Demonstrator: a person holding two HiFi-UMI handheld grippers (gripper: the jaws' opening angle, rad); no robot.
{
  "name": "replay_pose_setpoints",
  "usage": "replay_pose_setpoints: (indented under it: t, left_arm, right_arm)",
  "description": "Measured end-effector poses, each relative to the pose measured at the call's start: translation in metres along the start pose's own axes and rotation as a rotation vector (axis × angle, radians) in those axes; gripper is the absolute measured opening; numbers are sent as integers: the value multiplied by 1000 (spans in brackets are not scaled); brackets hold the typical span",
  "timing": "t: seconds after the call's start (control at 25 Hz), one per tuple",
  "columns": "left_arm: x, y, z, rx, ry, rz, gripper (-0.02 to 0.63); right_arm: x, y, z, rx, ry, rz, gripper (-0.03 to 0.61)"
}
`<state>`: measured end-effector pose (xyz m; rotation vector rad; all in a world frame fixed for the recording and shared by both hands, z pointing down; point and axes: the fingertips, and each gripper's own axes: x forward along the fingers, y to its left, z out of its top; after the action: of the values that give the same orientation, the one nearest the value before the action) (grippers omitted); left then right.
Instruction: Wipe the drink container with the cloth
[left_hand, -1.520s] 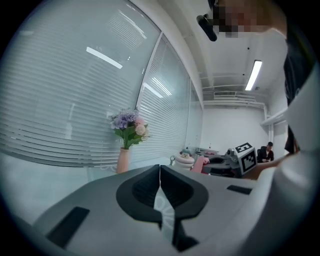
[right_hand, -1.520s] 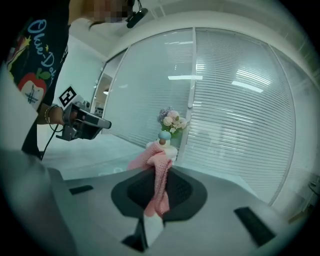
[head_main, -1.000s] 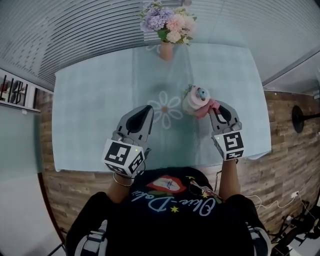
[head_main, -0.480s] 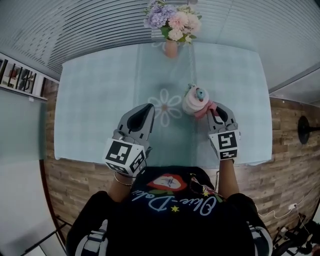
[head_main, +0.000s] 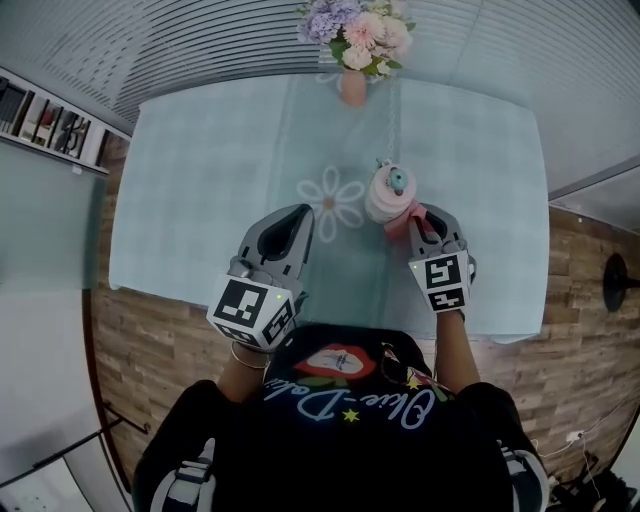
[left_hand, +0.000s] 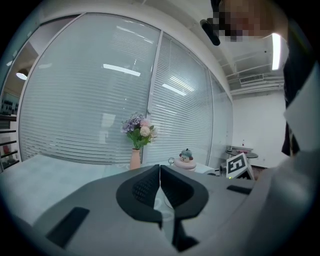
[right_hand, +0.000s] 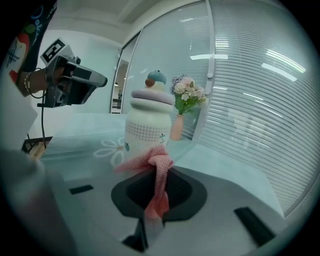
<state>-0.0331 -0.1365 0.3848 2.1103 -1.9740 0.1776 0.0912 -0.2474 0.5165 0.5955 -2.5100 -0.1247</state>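
Pale blue tabletop (head_main: 180, 180), bottle (head_main: 388, 195) standing upright straight ahead of the right gripper (head_main: 424, 216), whose fingers are pinched on the pink cloth (right_hand: 156, 165), which looks pressed to the bottle's lower side. Left gripper (head_main: 300, 216) is farther off, fingers together, holding nothing.

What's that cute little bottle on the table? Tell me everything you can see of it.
The drink container is a pale, creamy-pink bottle standing upright on the light blue tablecloth, beside a printed daisy. A dotted band circles its body. Its lilac lid carries a small figure with a teal cap. A pink mesh cloth, pinched in the right claw, lies against its lower side.
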Motion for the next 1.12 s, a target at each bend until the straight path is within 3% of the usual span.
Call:
replay_pose_setpoints:
  t: [0.68, 0.88, 1.12]
  left_arm:
    - [-23, -24, -13, -29, -3, 142, 5]
    - [-16, -25, -11, -19, 5, 115, 5]
    - [8, -17, 0, -26, -1, 62, 5]
  right_arm:
    - [12, 6, -23, -68, 20, 93, 28]
    - [-12, -4, -1, -66, -80, 82, 29]
    - [-45, -34, 59, -25, -296, 65, 29]
